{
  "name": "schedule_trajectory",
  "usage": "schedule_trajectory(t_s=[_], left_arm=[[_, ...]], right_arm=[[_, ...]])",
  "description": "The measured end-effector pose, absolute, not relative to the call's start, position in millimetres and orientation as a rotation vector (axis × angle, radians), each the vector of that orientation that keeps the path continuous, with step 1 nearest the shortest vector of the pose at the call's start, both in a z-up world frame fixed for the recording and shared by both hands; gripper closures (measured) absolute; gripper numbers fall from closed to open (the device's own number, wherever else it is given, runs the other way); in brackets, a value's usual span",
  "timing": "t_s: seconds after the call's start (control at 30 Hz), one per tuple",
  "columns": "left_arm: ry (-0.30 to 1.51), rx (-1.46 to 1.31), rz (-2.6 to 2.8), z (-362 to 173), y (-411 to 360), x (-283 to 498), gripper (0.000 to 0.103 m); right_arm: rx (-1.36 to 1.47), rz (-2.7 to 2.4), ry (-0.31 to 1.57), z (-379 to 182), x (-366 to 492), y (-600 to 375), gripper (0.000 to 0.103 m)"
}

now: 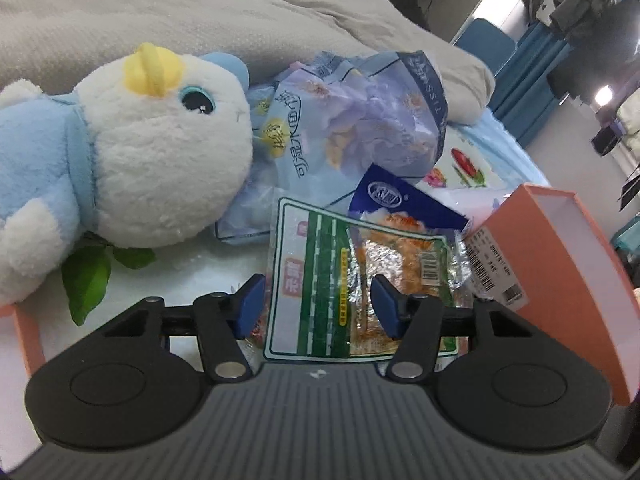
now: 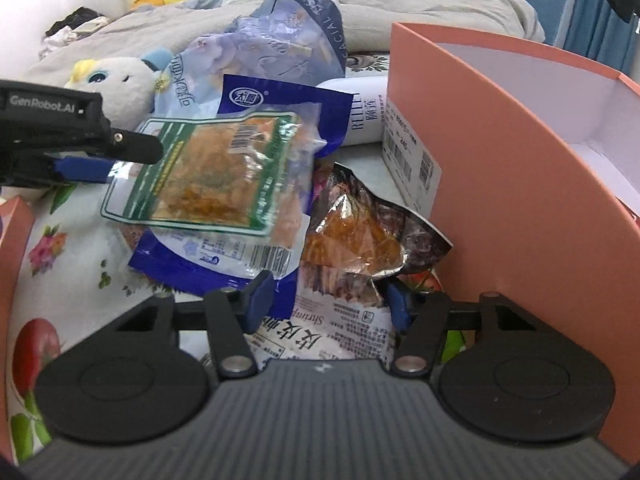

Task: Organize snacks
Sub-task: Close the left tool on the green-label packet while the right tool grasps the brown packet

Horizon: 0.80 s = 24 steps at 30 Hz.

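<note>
While the left gripper [image 1: 318,304] is straddling the green-edged snack packet [image 2: 208,172] with fingers apart, not yet pinching, the right gripper [image 2: 328,306] is hanging open over the shrimp bag [image 2: 360,236] beside the orange box [image 2: 500,184]. Next, I judge, comes closing and lifting toward the box.

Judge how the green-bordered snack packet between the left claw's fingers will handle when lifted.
The green-bordered snack packet is thin crinkled film, so it will probably flop. Its glossy surface may slip. It looks flat, likely light.

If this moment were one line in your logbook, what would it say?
left gripper: open around green-bordered clear snack packet | right gripper: open over dark foil snack bag | orange cardboard box: open
</note>
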<state>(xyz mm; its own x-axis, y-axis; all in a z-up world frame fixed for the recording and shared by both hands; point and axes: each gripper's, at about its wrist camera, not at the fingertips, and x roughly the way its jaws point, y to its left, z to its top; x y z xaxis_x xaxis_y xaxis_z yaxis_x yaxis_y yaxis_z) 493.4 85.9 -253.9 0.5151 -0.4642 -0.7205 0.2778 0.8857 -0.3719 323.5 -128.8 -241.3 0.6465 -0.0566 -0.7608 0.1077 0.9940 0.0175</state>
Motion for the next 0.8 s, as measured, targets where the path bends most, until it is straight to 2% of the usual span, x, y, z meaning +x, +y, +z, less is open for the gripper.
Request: schedule_trajectory(t_s=[0.13, 0.23, 0.3, 0.33, 0.37, 0.4, 0.6, 0.8], left_arm=[[0.930, -0.084, -0.371, -259.9, 68.5, 491.3, 0.042], [0.920, -0.054, -0.347, -260.8, 63.0, 491.2, 0.058], [0.924, -0.031, -0.325, -260.8, 61.4, 491.7, 0.076], [0.925, -0.021, -0.318, -260.7, 60.8, 490.9, 0.081], [0.924, -0.010, -0.314, -260.0, 61.2, 489.5, 0.092], [0.920, -0.001, -0.313, -258.4, 61.2, 487.7, 0.097], [0.901, -0.028, -0.301, -237.8, 63.6, 471.1, 0.103], [0.865, -0.110, -0.271, -208.7, 69.2, 443.7, 0.103]], right_arm=[[0.063, -0.073, 0.862, -239.8, 323.8, -130.1, 0.053], [0.065, -0.064, 0.859, -238.3, 323.9, -132.6, 0.059], [0.067, -0.060, 0.856, -236.1, 323.5, -133.7, 0.068], [0.059, -0.063, 0.850, -234.6, 323.4, -133.5, 0.070], [0.053, -0.059, 0.847, -233.1, 323.0, -133.5, 0.072], [0.054, -0.055, 0.847, -232.0, 323.0, -133.8, 0.073], [0.073, -0.044, 0.845, -224.5, 315.1, -137.6, 0.076], [0.075, -0.041, 0.830, -212.6, 299.2, -140.9, 0.076]])
